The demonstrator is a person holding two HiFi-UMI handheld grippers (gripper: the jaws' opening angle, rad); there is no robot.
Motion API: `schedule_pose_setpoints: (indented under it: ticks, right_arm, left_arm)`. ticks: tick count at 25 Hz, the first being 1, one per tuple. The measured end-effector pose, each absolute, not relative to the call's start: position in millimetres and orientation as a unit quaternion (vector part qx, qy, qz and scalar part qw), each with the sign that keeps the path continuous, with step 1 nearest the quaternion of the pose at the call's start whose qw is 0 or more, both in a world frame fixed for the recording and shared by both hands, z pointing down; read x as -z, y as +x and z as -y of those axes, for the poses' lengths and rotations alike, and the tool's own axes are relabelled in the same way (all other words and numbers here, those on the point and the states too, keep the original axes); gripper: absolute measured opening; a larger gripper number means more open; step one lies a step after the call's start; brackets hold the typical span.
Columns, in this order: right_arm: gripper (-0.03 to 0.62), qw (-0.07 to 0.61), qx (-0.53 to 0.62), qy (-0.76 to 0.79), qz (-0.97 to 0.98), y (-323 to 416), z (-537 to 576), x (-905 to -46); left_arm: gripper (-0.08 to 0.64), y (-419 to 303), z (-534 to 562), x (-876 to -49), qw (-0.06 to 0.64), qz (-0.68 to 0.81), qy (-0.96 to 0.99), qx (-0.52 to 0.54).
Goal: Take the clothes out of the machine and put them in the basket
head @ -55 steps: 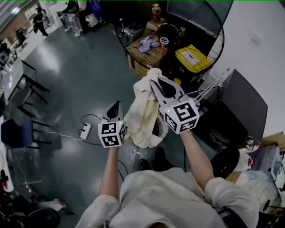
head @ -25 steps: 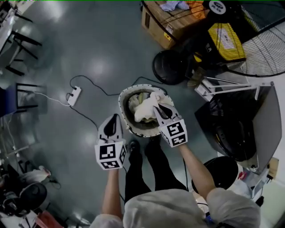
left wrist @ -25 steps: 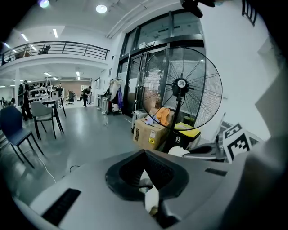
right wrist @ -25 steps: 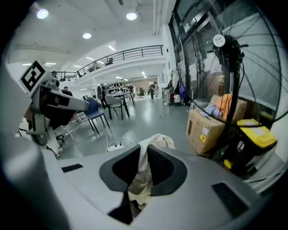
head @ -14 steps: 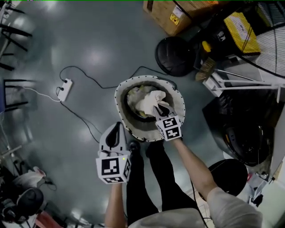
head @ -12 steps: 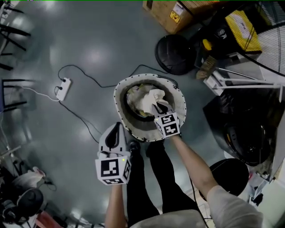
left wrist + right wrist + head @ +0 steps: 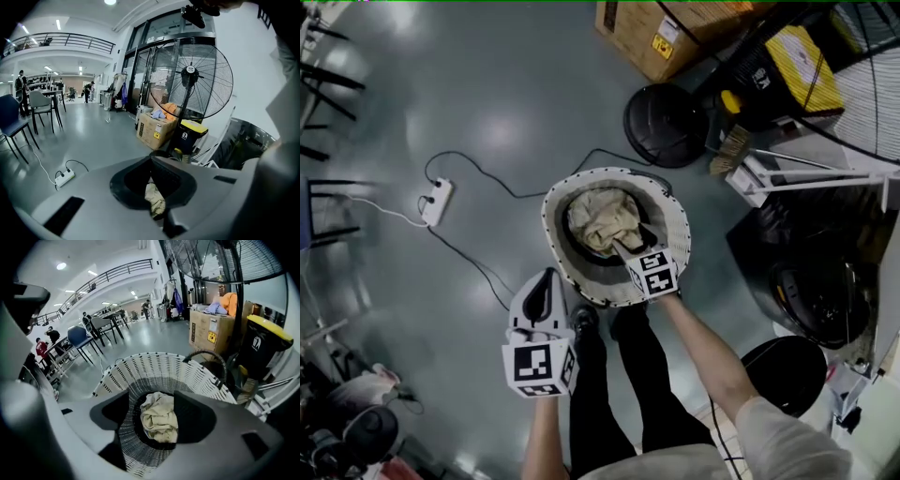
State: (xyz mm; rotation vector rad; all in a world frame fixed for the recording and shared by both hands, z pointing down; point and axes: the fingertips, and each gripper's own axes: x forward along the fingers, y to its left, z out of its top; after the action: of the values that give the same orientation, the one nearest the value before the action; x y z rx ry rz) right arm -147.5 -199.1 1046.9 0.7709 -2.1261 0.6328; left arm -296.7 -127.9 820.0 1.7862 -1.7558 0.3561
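head view, nearest first: found the left gripper [image 7: 547, 277] beside the white woven basket [image 7: 675, 225], tips closed together, a beige scrap [image 7: 154, 201] in the slit behind them, caught or not impossible to tell. just past it, saw the right gripper [image 7: 624, 248] over the basket's near rim, jaws just swung apart, pressing nothing. found the cream cloth [image 7: 602, 220] bunched on the basket's bottom below them. farther off, noted a power strip [image 7: 437, 202] on the grey floor [image 7: 487, 112]
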Motion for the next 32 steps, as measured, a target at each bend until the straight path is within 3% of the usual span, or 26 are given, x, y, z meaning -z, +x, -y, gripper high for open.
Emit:
schedule_pose_setpoints:
  ticks: [10, 13, 32]
  right_arm:
    - [0.092, 0.311, -0.2, 0.345, 0.862, -142.9, 195.8, -890.0]
    - [0.052, 0.301, -0.192, 0.357, 0.863, -131.1, 193.4, -847.3]
    - [0.022, 0.181, -0.097, 0.469, 0.859, -35.6, 196.0, -556.0]
  left_arm:
    - [0.018, -299.0, 127.1, -765.5, 0.293, 0.661, 0.68, -0.122]
    - [0.018, -290.0, 130.9, -737.2, 0.287, 0.655, 0.689, -0.118]
    - [0.018, -253.6, 137.9, -561.8, 0.204, 0.621, 0.743, -0.143]
